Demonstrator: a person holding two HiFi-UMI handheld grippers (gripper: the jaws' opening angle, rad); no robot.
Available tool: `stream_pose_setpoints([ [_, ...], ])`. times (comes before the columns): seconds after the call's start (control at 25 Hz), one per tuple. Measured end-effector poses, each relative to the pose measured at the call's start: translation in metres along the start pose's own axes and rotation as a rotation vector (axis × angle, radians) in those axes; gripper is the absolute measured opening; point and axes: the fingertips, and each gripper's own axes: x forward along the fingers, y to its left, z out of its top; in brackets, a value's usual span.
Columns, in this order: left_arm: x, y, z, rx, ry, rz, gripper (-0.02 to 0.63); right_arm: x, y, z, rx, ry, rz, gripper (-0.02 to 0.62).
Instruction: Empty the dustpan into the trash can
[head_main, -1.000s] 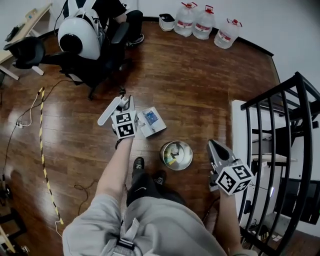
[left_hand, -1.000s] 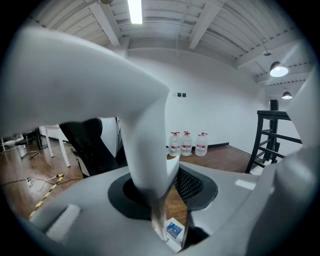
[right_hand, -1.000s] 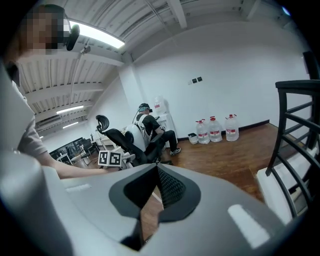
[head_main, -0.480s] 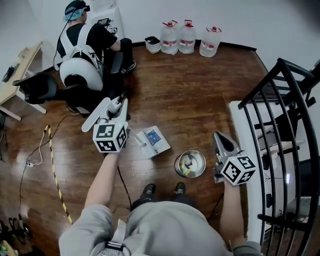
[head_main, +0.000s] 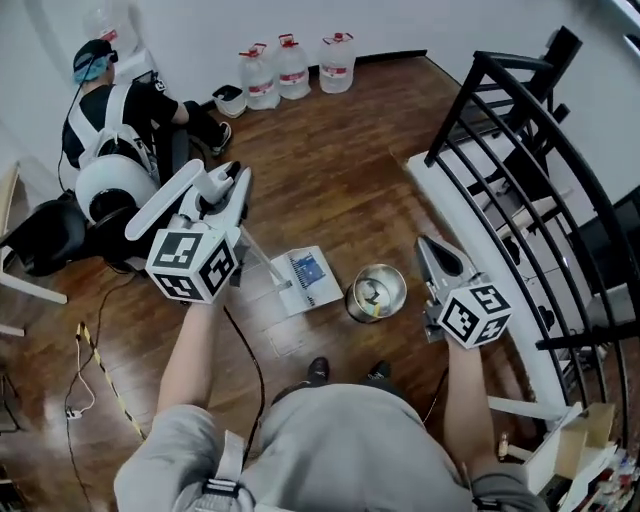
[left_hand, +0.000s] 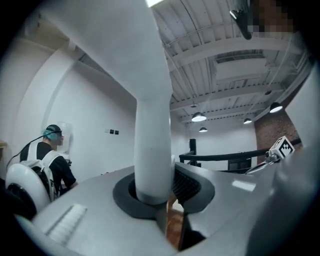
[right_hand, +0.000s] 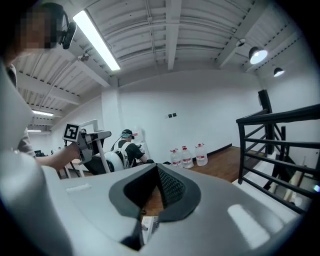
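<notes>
My left gripper (head_main: 228, 185) is raised at the left of the head view, shut on the white handle (head_main: 165, 205) of a long dustpan. Its jaws have just been closing with that handle (left_hand: 152, 125) between them. A thin rod (head_main: 262, 262) runs down from the handle to the white and blue dustpan (head_main: 310, 278), low by the floor. Whether the dustpan touches the floor I cannot tell. Just right of it stands the round metal trash can (head_main: 377, 292), with some scraps inside. My right gripper (head_main: 433, 248) hovers right of the can, shut and empty. Under its jaws in the right gripper view (right_hand: 156, 170) lies the dustpan (right_hand: 149, 223).
A black stair railing (head_main: 520, 150) runs along the right. A person sits in a chair (head_main: 110, 150) at the back left. Three water bottles (head_main: 290, 65) stand by the far wall. A cable (head_main: 100, 370) trails over the wooden floor at the left.
The left gripper has risen toward the camera with the handle in it. The right gripper has come up a little. The dustpan has stayed beside the trash can.
</notes>
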Motion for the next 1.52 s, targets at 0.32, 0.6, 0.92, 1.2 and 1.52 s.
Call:
stream_pose_setpoints([
  [0.32, 0.028, -0.071, 0.015, -0.016, -0.023, -0.177, 0.071, -0.073, -0.032, 0.019, -0.007, -0.076, -0.153, 0.000],
  [0.6, 0.065, -0.121, -0.016, -0.017, -0.008, -0.232, 0.071, -0.123, -0.048, 0.002, 0.020, -0.079, -0.243, 0.000],
  [0.92, 0.105, -0.188, -0.054, 0.008, 0.081, -0.333, 0.071, -0.168, -0.075, -0.013, 0.065, -0.095, -0.328, 0.000],
  [1.2, 0.138, -0.245, -0.051, 0.055, 0.099, -0.382, 0.071, -0.195, -0.097, -0.025, 0.110, -0.089, -0.373, 0.000],
  [1.52, 0.206, -0.356, -0.070, 0.176, 0.172, -0.474, 0.069, -0.220, -0.175, -0.029, 0.144, -0.126, -0.382, 0.000],
])
